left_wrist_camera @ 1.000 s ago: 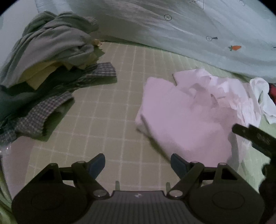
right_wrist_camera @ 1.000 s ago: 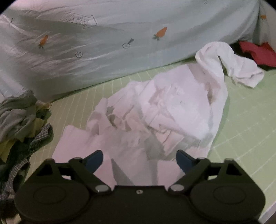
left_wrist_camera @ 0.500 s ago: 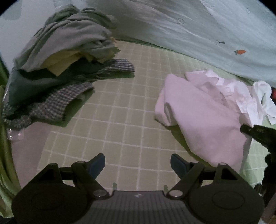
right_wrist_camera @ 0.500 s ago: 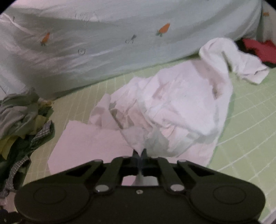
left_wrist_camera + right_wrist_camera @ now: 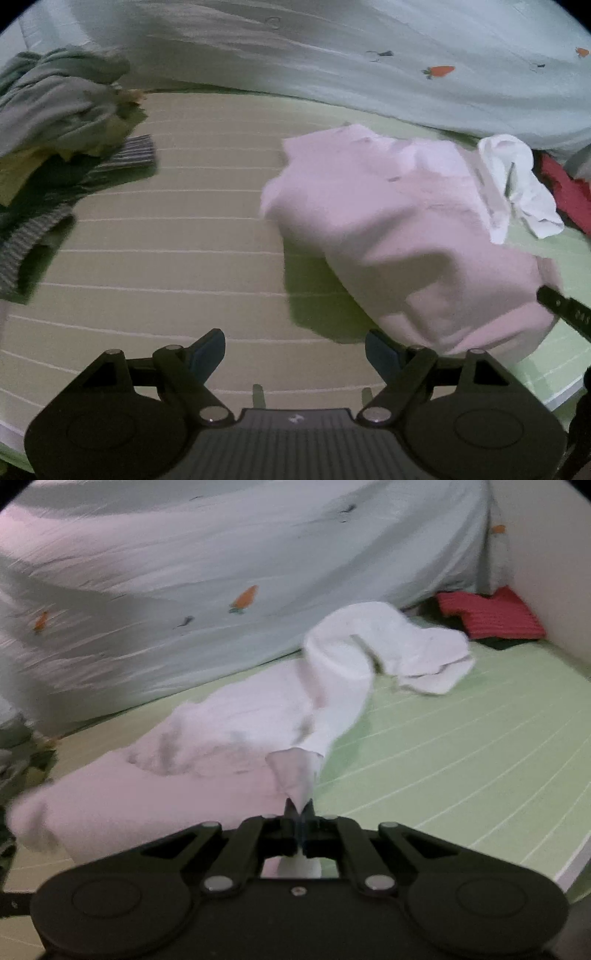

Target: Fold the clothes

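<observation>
A white garment (image 5: pixel 406 229) lies crumpled on the green checked mat (image 5: pixel 184 229), right of centre in the left wrist view. My right gripper (image 5: pixel 299 808) is shut on a pinched fold of this white garment (image 5: pixel 240 723) and lifts it, so cloth stretches away from the fingertips. A sleeve end (image 5: pixel 417 653) trails toward the back right. My left gripper (image 5: pixel 295 347) is open and empty, low over the mat just left of the garment. The right gripper's edge (image 5: pixel 565 310) shows at the far right of the left wrist view.
A heap of grey, yellow and checked clothes (image 5: pixel 62 136) lies at the back left. A pale quilt with carrot prints (image 5: pixel 184 590) runs along the back. Red fabric (image 5: pixel 487 613) sits in the back right corner beside a wall. The mat's edge (image 5: pixel 576 864) is near right.
My right gripper closed on the white garment and has pulled it up and to the right, stretching it out. My left gripper stayed open and shifted its view slightly.
</observation>
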`<state>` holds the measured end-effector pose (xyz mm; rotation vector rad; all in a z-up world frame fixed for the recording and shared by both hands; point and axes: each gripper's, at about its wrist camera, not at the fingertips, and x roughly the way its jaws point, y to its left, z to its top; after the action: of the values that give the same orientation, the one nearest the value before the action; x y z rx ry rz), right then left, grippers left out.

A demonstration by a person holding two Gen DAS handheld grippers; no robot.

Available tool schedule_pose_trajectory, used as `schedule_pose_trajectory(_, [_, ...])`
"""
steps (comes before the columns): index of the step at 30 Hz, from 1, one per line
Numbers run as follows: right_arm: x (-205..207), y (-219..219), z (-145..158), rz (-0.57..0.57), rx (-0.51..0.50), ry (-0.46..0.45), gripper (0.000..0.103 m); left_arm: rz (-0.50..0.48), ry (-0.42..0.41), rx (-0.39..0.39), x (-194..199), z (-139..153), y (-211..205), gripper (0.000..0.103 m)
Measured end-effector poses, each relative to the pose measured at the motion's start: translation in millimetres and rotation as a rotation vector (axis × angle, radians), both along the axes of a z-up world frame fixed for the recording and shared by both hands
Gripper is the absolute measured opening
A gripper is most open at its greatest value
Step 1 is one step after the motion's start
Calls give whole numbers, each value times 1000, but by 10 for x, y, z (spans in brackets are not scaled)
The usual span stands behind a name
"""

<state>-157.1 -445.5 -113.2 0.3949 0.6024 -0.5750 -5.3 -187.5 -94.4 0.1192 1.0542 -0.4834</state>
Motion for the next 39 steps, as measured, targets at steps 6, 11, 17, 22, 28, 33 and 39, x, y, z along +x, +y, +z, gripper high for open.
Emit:
schedule_pose_trajectory(6, [-252,-1026,50,-40,-25,-13,1,113,-7,-19,-204,23,-572,83])
schedule_pose_trajectory(11, [-255,-1973,277,-75,-133,-54,1,254,-3,-49,-349,-26,-878,83])
schedule_pose_trajectory(17, [-198,-2928,530,-161,-139,-79,1,384,31,-65,-419,-38,-1078,84])
schedule_pose_trajectory(22, [-70,-3388,202,-217,-35,78,19,438,51,-44,-374,-84,-1160,84])
schedule_pose_trajectory(28, [11,-3295,-139,-216,105,90,58,428,44,-23,-109,-30,-1173,84])
schedule_pose_trajectory(33, [332,-3108,-85,-143,133,31,80,371,51,-38,409,-85,-1277,84])
schedule_pose_trajectory(39, [1034,-2932,-55,0,61,51,83,315,80,-66,1053,-224,-1423,84])
